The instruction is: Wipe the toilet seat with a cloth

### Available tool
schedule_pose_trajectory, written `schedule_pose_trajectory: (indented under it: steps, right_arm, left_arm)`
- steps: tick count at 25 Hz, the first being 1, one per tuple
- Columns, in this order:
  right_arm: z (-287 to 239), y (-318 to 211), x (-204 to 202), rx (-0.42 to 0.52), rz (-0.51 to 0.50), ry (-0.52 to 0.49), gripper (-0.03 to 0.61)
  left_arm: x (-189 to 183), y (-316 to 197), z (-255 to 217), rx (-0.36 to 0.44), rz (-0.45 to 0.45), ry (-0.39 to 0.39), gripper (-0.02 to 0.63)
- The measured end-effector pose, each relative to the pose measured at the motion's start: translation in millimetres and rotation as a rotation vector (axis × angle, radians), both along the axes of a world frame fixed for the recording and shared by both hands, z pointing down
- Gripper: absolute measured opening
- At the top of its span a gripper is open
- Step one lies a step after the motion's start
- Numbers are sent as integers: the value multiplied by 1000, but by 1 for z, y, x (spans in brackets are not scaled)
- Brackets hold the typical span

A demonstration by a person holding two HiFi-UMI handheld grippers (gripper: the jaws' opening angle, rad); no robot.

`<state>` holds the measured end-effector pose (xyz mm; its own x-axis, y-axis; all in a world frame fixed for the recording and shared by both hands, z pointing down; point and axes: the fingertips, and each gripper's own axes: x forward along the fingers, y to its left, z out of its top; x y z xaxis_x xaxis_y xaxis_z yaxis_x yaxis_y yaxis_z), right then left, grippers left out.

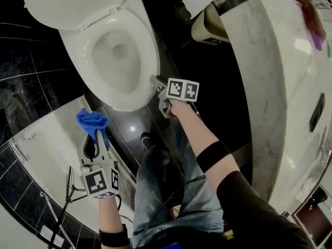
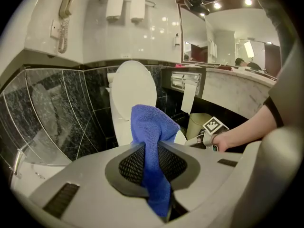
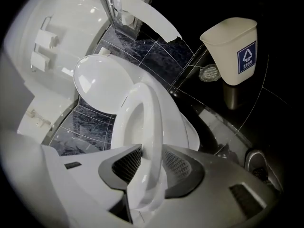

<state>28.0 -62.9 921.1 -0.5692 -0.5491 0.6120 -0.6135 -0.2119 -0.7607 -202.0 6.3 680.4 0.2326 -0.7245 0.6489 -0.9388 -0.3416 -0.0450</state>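
— Whereabouts of the white oval plastic toilet seat (image 1: 147, 46)?

— Over the bowl, below the raised white lid (image 1: 72, 1). Flat down or slightly lifted: hard to tell. Front edge caught in the right gripper (image 1: 154, 80), jaws fairly wide yet seemingly pressing both faces.

— And the wiping?

— Left to the left gripper (image 1: 95, 141), nipped nearly together on the bunched blue microfibre cloth (image 1: 92, 122), near the bowl's front-left, not yet touching. Best to steady the seat lightly, lay the cloth flat on the ring, then sweep one way, hinge to front.

— Pointing which way?

— Long axis from hinge to nose; nose toward the legs in blue jeans (image 1: 166, 191), down-frame in the head view.
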Motion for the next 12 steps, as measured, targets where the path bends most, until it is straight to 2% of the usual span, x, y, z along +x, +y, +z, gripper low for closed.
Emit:
schedule_pose_trajectory:
  steps: [6, 12]
  right_arm:
    - [0, -1, 3, -33, 77, -37, 137]
    - [-3, -1, 3, -62, 85, -70, 132]
  left_arm:
    - [-2, 0, 11, -21, -10, 8, 64]
    - [-1, 4, 19, -29, -8, 12, 64]
